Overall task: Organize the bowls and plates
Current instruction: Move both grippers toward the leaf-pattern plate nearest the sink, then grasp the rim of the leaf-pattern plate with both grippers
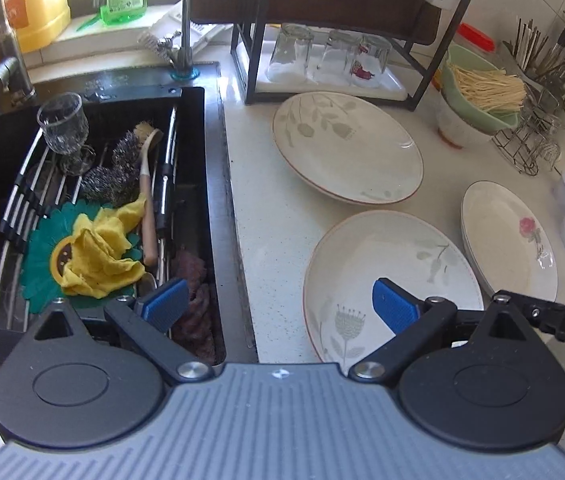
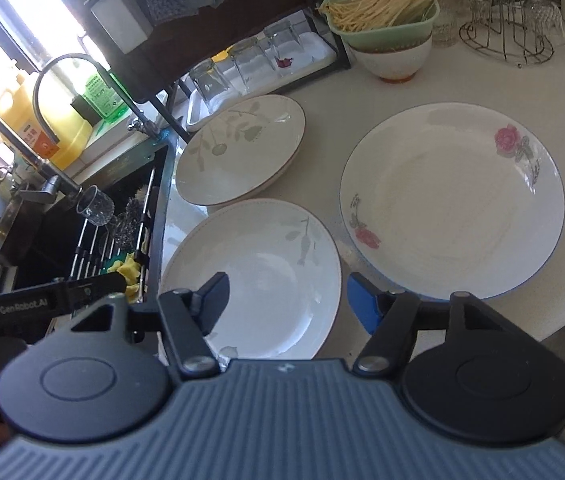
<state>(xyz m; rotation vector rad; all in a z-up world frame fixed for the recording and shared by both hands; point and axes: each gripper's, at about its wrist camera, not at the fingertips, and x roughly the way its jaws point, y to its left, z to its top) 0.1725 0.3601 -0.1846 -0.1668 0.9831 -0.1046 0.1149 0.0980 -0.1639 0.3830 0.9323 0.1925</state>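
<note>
Both claws hang released above the counter (image 1: 274,208), gripping nothing. Left gripper (image 1: 280,308) has its blue pads spread wide, one over the sink (image 1: 202,216) edge, the other over the near plate (image 1: 382,264), a white dish with pale grey leaves that lies flat closest to the counter's front. Right gripper (image 2: 286,304) is just as open, one pad above that same near plate (image 2: 266,272), the other at the front rim of the rose plate (image 2: 454,204), which lies to the right with two pink roses on it. In the left view the rose plate (image 1: 510,240) seems to rest on another rim below, though I cannot be sure. Farther back, beside the sink, a third leaf-patterned plate sits on top of at least one more, a small stack (image 1: 346,148); the near plate is close to that stack (image 2: 242,148) but apart from it. At the far right a green bowl (image 1: 482,92) heaped with dry noodles (image 1: 486,88) is nested in a white bowl (image 2: 394,58). Upturned glasses (image 1: 330,54) stand on a tray under a dark rack (image 1: 346,12). Down in the sink a yellow cloth (image 1: 98,252), a brush (image 1: 148,196), steel wool and a stemmed glass (image 1: 62,128) lie on a wire rack.
</note>
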